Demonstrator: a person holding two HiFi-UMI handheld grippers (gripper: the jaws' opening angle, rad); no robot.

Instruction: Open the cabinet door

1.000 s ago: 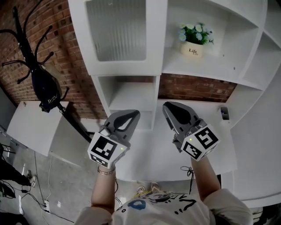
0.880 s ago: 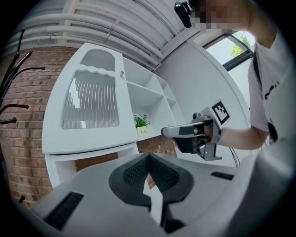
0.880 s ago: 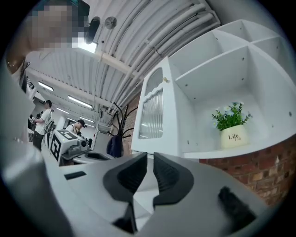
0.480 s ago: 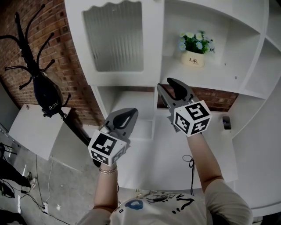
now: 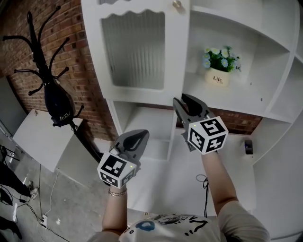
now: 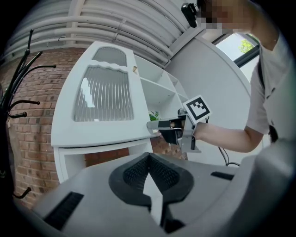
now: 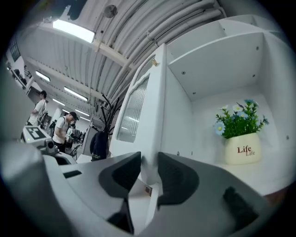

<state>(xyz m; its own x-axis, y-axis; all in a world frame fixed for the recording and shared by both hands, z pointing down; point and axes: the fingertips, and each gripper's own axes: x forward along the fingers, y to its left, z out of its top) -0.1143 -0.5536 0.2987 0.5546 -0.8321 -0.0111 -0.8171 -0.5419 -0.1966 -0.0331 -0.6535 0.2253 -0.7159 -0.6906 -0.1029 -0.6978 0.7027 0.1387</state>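
Observation:
The white cabinet door [image 5: 135, 49] has a ribbed glass panel and a small knob [image 5: 177, 4] at its top right corner. My right gripper [image 5: 182, 101] is at the door's lower right corner. In the right gripper view the door's free edge [image 7: 152, 106] stands between the pads of that gripper [image 7: 149, 162]; the jaws have just been closing and grip the edge. In the left gripper view the door [image 6: 101, 97] stands slightly ajar. My left gripper [image 5: 137, 134] hangs lower, in front of the open shelf under the door, shut and empty [image 6: 149, 157].
A potted plant [image 5: 218, 75] stands on the open shelf right of the door. A black coat stand [image 5: 52, 94] leans by the brick wall at the left. A small dark object [image 5: 249, 146] lies on the white counter at the right. People [image 7: 62, 129] stand far behind.
My right gripper rose from above the counter to the door's lower right corner, and its jaws opened round the door edge. The left gripper barely shifted.

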